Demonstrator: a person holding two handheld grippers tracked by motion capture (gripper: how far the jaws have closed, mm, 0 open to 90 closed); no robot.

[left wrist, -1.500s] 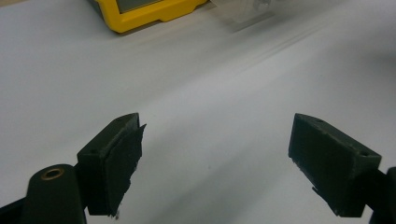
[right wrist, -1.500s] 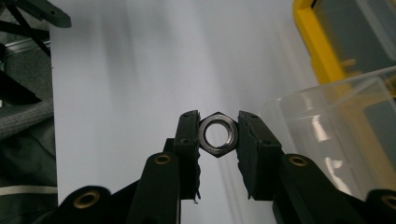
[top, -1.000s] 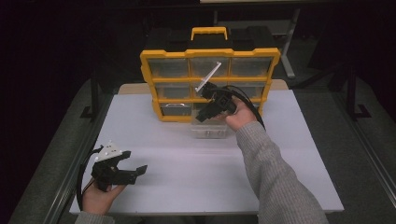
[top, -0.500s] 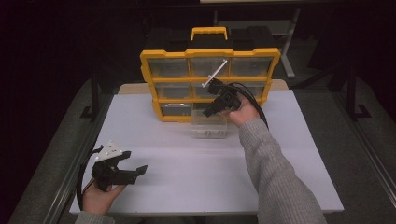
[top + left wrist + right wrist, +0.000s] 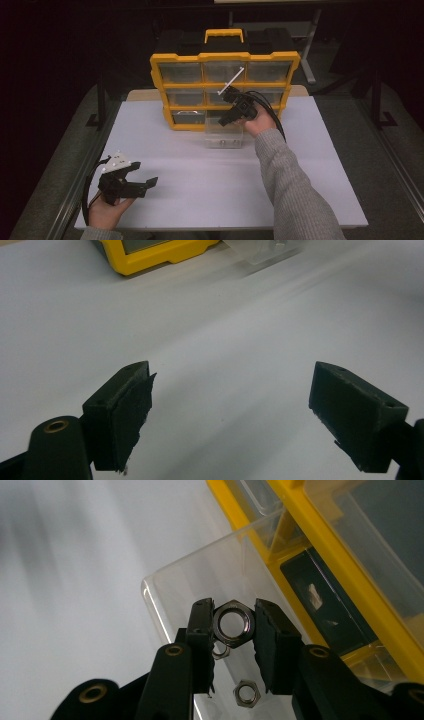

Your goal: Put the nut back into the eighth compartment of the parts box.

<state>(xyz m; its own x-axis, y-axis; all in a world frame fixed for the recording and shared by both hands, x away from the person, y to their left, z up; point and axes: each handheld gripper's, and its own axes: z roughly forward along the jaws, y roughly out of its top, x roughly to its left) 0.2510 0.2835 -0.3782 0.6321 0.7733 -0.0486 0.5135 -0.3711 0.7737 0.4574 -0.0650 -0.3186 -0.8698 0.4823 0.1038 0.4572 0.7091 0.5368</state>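
Right hand-held gripper (image 5: 234, 625): jaws clamped on a hex nut (image 5: 233, 623), one pad on each side, the nut's hole facing the camera that rides on it. In the high view this hand-held gripper (image 5: 226, 119) sits just past the centre of the worktop, toward 12 o'clock.
Hex nut: held above the clear drawer (image 5: 200, 587), not touching its floor.
Clear drawer: pulled out of the organizer and lying on the worktop just in front of it; in the high view it is the pale box (image 5: 223, 138) under the right hand.
Loose nuts: one more hex nut (image 5: 247, 693) lies on the drawer's floor below the jaws.
Yellow organizer (image 5: 225, 58): stands upright at 12 o'clock on the worktop, black handle side up, one bottom slot empty and dark.
Left hand-held gripper (image 5: 146, 183): jaws wide apart, nothing between them, held low at 7 o'clock, well apart from the drawer.
Worktop (image 5: 200, 175): white, bare around the left hand.
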